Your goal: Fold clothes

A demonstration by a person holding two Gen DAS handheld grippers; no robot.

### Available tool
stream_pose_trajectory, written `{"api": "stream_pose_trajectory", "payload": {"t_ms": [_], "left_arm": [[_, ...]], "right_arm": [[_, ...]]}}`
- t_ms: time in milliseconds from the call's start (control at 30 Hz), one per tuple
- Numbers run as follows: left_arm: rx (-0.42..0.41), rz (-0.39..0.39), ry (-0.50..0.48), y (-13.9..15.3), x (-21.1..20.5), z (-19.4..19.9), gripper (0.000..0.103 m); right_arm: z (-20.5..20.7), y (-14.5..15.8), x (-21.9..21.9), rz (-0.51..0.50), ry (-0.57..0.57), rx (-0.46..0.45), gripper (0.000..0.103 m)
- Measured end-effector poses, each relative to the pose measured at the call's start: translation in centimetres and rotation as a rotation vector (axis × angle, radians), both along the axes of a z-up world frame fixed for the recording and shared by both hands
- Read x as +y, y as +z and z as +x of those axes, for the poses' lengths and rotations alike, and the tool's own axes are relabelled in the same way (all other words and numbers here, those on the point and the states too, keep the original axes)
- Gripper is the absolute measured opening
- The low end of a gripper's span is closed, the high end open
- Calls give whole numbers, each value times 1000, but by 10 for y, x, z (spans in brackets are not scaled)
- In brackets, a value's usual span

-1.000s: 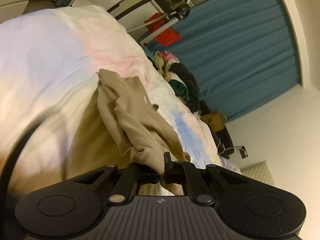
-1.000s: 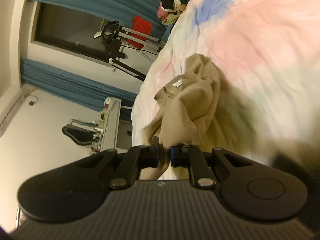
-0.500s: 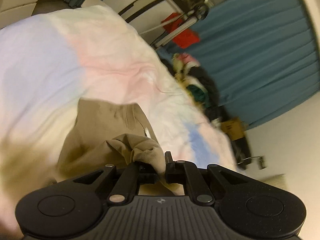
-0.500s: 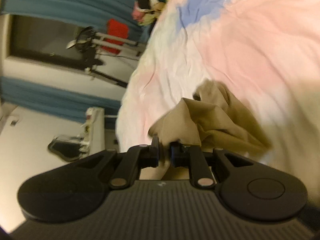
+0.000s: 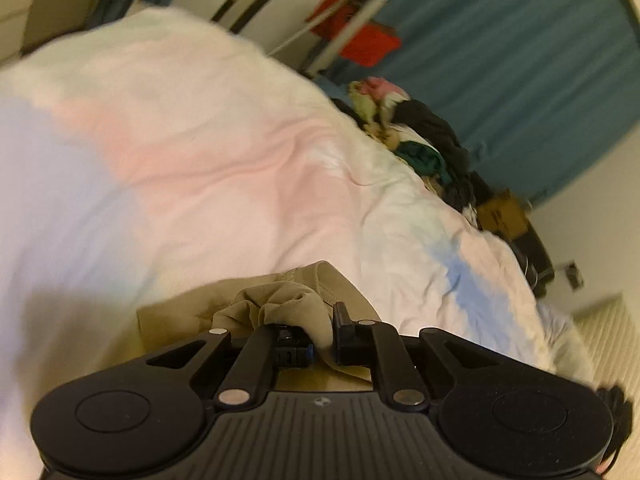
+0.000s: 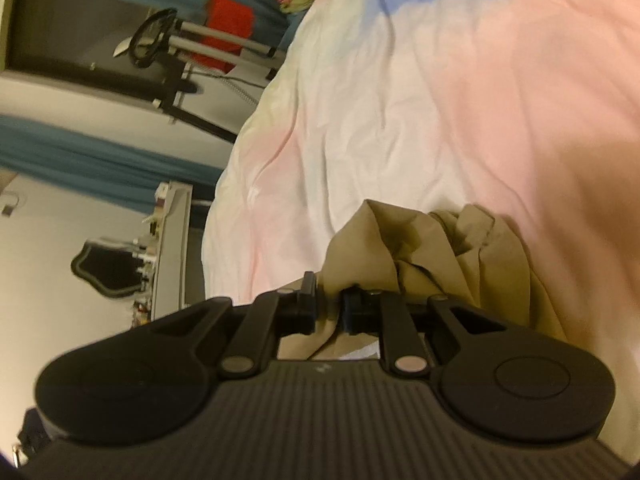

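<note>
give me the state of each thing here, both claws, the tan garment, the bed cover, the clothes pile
left claw: shut on tan garment
right claw: shut on tan garment
tan garment: bunched, not folded, pinched at two spots
bed cover: spread out, lightly wrinkled
clothes pile: heaped, unfolded, at the bed's far edge
</note>
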State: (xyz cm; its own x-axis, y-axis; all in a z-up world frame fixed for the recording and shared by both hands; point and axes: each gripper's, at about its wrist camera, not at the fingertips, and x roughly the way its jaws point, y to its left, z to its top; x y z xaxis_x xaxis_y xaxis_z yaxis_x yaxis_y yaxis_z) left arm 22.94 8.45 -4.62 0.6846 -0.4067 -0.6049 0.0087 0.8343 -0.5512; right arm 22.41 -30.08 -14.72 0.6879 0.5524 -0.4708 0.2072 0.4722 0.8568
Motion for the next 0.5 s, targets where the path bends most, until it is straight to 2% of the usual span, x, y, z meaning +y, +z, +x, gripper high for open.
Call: {"api": "stream_pose_trajectory", "payload": {"t_ms": [33,67,100,133,167,200,233,333,400,433,467,500], "left_arm": [[-10,12,-15,4,-3,-4,22],[-22,12,-32,7,-5,-8,29],[-37,4,-51,9,-6,-11,49],[-63,-2,-70,12,-8,-15,71],[-110,8,-83,17,-9,-22,78],[-147,36,-87,22,-13,-29,83],[-181,66,-90,27,-16,-36,85],[-194,155,-112,28,-28,-38,85],[-177,209,-117,21,-35,-33,85],[-168,235,-120,17,-38,-31,85],[-155,269,-121,11,-42,-27,85],[-141,303,-121,5,-45,-22,85]], "right_arm": [[-1,2,0,-2,8,-11,24],[-5,5,0,-5,20,-34,38],[-10,10,1,-7,32,-63,49],[-15,15,4,-10,50,-95,71],[-21,21,7,-13,70,-128,81],[-27,28,10,-16,90,-161,81],[-31,34,15,-32,116,-196,81],[-39,50,34,-171,169,-270,79],[-35,53,45,-302,188,-280,57],[-31,52,50,-373,192,-275,52],[-25,48,54,-443,195,-264,40],[-19,43,59,-512,198,-252,36]]}}
